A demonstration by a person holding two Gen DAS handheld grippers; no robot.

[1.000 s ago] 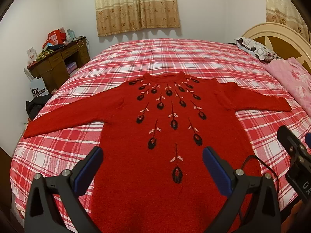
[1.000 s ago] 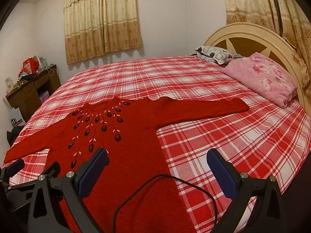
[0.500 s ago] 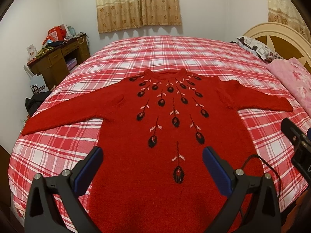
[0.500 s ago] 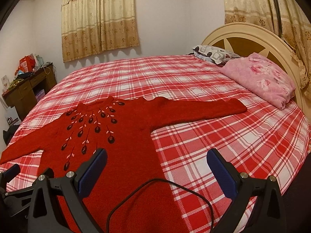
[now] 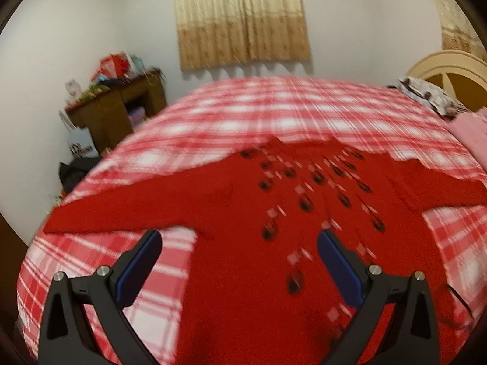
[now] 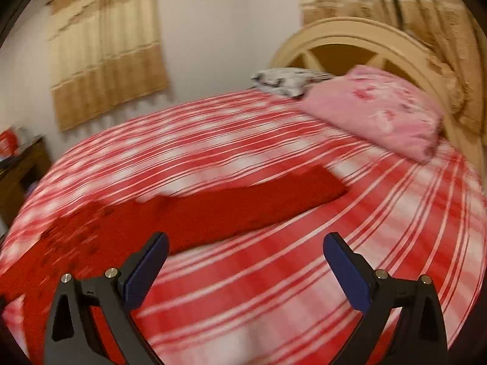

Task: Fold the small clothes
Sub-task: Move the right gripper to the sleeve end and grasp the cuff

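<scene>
**Sweater flat on the bed, no fold made yet**

From where I sit, I read this as the very start of the job. The red sweater (image 5: pixel 274 243) lies spread out, front up, on the red-and-white plaid bedspread (image 5: pixel 274 112), its black-and-white embroidered motifs showing and both sleeves stretched straight out to the sides. Nothing is folded: no sleeve turned in, no hem brought up.

My left claw (image 5: pixel 237 261) is wide open and holds nothing; it hangs above the sweater's lower left part, facing the left sleeve (image 5: pixel 121 210). My right claw (image 6: pixel 245 264) is equally wide open and empty, above bare bedspread just beside the right sleeve (image 6: pixel 249 203), whose cuff end points toward the pink pillow (image 6: pixel 374 109) by the headboard (image 6: pixel 350 36).

Both views are smeared with motion blur, so I cannot tell whether either claw touches the fabric; I judge not.

Everything is left to do: I expect both sleeves folded across the body, then the body folded up.
</scene>
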